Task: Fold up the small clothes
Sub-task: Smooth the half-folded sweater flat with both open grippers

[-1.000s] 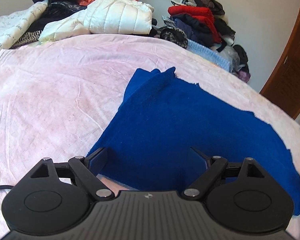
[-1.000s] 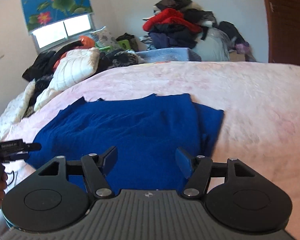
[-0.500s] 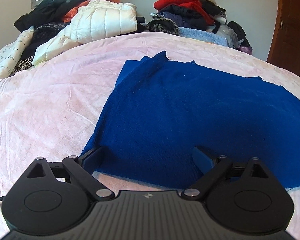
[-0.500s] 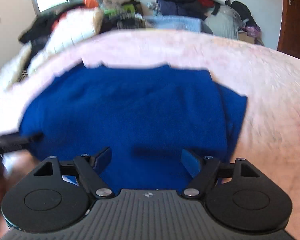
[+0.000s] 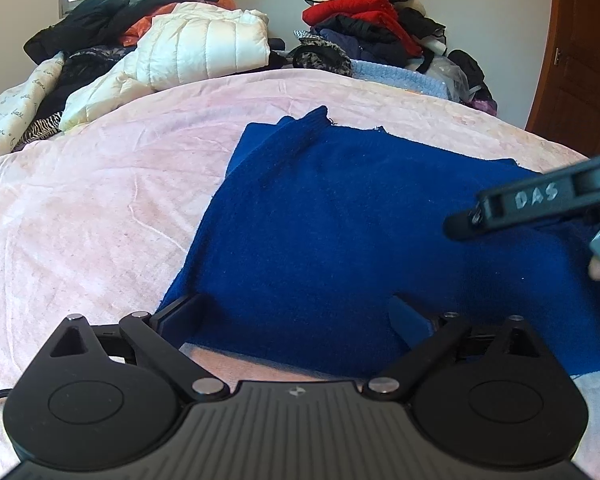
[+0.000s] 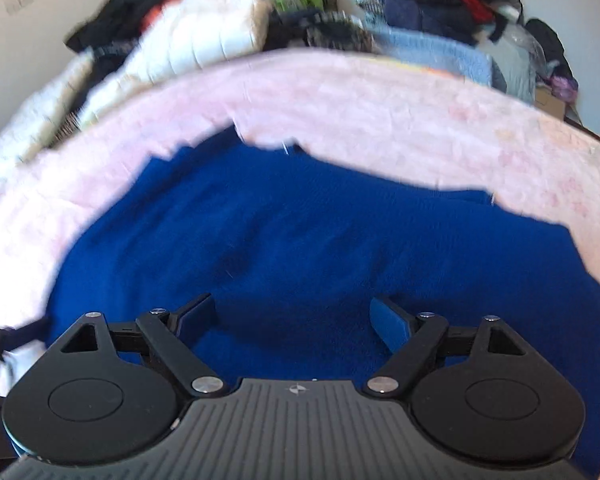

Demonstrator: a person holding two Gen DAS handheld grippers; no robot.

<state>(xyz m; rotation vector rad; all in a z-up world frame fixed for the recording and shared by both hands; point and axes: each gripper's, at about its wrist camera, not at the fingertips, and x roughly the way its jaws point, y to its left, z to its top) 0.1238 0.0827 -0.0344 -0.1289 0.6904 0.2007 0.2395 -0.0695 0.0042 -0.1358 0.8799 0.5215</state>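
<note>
A dark blue knitted garment (image 5: 340,220) lies spread flat on the pink bed cover (image 5: 100,200), with a folded-in part along its far left edge. My left gripper (image 5: 296,316) is open low over the garment's near left corner, fingers on either side of the hem. My right gripper (image 6: 296,312) is open and empty just above the middle of the garment (image 6: 300,240). The right gripper's black body (image 5: 540,204) shows at the right of the left wrist view, above the cloth.
Piles of clothes line the far side of the bed: a white puffer jacket (image 5: 204,48), black and orange items (image 5: 140,12), and a red and dark heap (image 5: 372,20). A brown wooden door (image 5: 580,60) stands at the right.
Both grippers have dropped lower and closer to the blue garment. The right gripper moved left over the cloth and now shows in the left wrist view. Both stay open.
</note>
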